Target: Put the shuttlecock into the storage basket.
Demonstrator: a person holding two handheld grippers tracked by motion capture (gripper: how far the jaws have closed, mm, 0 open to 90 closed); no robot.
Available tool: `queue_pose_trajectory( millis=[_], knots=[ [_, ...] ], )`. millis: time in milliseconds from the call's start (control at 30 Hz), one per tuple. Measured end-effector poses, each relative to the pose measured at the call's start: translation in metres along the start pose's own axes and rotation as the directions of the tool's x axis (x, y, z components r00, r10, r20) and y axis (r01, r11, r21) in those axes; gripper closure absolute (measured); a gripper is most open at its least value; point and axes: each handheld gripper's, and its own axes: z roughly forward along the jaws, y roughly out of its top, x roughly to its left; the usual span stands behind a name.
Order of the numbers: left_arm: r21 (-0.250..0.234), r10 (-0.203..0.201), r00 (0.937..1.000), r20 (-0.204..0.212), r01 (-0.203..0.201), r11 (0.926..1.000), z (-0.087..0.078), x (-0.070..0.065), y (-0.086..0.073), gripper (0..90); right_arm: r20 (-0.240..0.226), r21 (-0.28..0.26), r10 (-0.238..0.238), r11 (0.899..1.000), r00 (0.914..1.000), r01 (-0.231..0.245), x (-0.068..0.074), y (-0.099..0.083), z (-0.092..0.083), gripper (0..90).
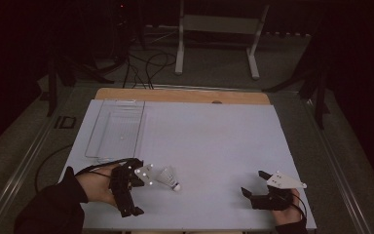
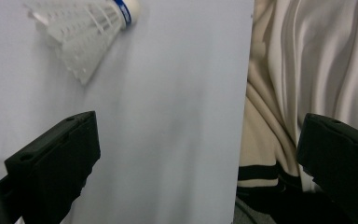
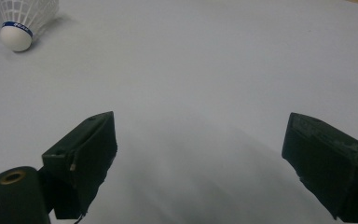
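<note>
Your white table sheet (image 1: 214,141) is the biggest thing here, and the shuttlecock (image 1: 169,178) lying on its side near the sheet's front edge is the landmark for the rest. In the high view a clear wire tray (image 1: 117,127) sits well beyond the shuttlecock and a little to its left, toward the far left corner of the sheet. Your left gripper (image 1: 129,194) rests just to the left of the shuttlecock, close to it but not touching, while your right gripper (image 1: 254,184) sits well apart to the shuttlecock's right. The left gripper view adds what the high view cannot: the jaws are spread wide with nothing between them, the shuttlecock (image 2: 86,28) lies ahead of the jaw seen at the left with its cork tip turned away from its feather skirt, and cream cloth with dark stripes (image 2: 303,84) hangs past the sheet's edge. The right gripper view shows your other jaws equally wide apart and empty, with the shuttlecock (image 3: 25,21) far ahead, its white cork and blue band facing the camera.
</note>
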Motion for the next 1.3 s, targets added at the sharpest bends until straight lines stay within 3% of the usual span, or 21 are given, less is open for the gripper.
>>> queue_pose_trajectory(
  millis=[667,967,1167,1300],
  knots=[
    [-0.045,0.044,0.9986,-0.030,-0.045,0.9979,-0.012,0.018,0.028,0.3,-0.002,0.000,0.004,1.000,1.0000,-0.004,0.000,0.000,0.000,9.7],
    [-0.001,0.030,0.9987,-0.041,-0.031,0.9995,-0.001,0.032,0.039,0.3,-0.006,0.000,0.007,1.000,1.0000,-0.007,0.000,0.000,-0.001,9.7],
    [0.016,0.003,0.9996,-0.029,-0.003,0.9999,0.005,0.040,0.041,0.8,-0.006,0.000,0.003,1.000,1.0000,-0.003,0.000,0.000,-0.001,9.7],
    [0.030,-0.038,0.9989,-0.027,0.039,0.9988,0.017,0.052,0.037,0.8,-0.009,0.000,0.003,1.000,1.0000,-0.003,-0.001,0.000,-0.001,9.7]
  ],
)
